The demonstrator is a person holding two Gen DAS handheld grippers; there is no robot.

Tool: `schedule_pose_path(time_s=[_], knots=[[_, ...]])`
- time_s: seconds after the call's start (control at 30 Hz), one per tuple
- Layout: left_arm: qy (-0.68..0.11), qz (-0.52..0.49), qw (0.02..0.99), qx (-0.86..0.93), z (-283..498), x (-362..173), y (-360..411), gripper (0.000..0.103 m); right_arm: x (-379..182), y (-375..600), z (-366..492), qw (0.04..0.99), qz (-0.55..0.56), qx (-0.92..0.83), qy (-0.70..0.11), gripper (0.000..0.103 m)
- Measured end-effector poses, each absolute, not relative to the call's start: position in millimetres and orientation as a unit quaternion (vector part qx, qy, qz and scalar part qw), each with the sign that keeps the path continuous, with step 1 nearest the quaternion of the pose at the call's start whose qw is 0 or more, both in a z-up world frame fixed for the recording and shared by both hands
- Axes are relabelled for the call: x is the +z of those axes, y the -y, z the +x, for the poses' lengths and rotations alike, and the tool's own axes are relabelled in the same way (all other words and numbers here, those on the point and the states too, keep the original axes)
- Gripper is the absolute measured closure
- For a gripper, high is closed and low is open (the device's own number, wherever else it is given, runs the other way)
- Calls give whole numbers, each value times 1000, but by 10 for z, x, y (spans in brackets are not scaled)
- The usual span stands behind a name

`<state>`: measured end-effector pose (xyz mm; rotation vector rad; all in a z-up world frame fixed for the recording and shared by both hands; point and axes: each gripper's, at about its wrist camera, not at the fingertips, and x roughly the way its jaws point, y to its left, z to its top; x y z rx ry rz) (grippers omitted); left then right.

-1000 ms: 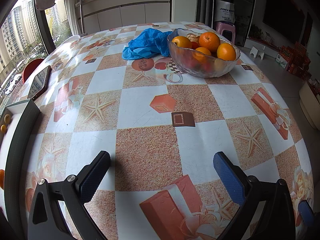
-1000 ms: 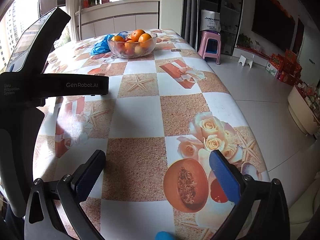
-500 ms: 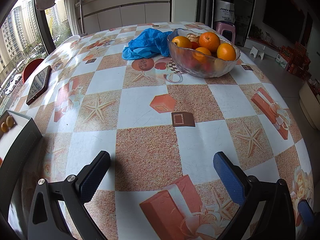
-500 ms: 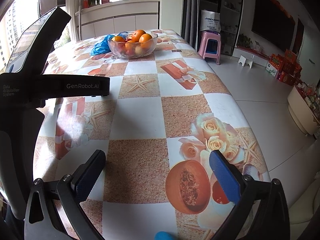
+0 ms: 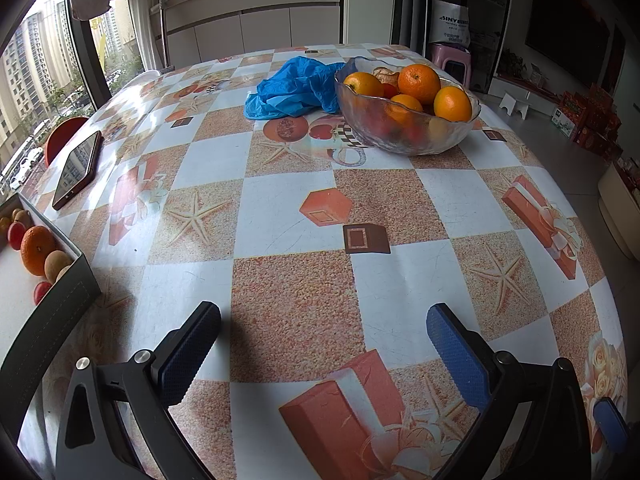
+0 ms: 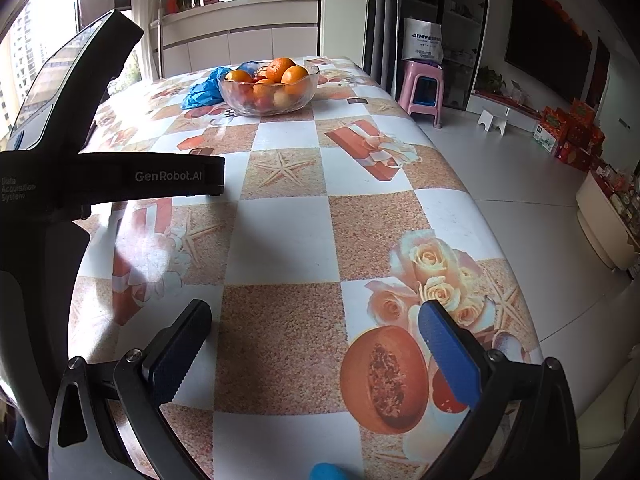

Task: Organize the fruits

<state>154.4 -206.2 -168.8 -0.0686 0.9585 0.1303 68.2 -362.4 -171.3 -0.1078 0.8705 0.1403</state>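
A glass bowl [image 5: 408, 136] holding several oranges [image 5: 418, 78] and small red fruits stands at the far side of the table; it also shows in the right wrist view [image 6: 269, 94]. At the left edge a dark tray [image 5: 60, 292] holds an orange [image 5: 37, 250] and small fruits. My left gripper [image 5: 324, 338] is open and empty over the near tablecloth. My right gripper [image 6: 314, 338] is open and empty near the table's front right corner. The left gripper's black body [image 6: 60, 184] fills the left of the right wrist view.
A crumpled blue plastic bag [image 5: 294, 90] lies left of the bowl. A phone [image 5: 78, 168] lies near the table's left edge. A pink stool [image 6: 422, 88] stands on the floor to the right of the table.
The dark tray at the left has slid back and lower in the left wrist view, and its orange and small fruits now show. Both grippers stay open and almost still.
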Motion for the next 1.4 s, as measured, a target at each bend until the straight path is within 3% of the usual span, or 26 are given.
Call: schedule_pose_path(time_s=[1.4], knots=[[-461, -33, 885, 62, 1590, -1709, 2068, 0, -1709, 3445, 918, 901, -36, 41, -430, 0]])
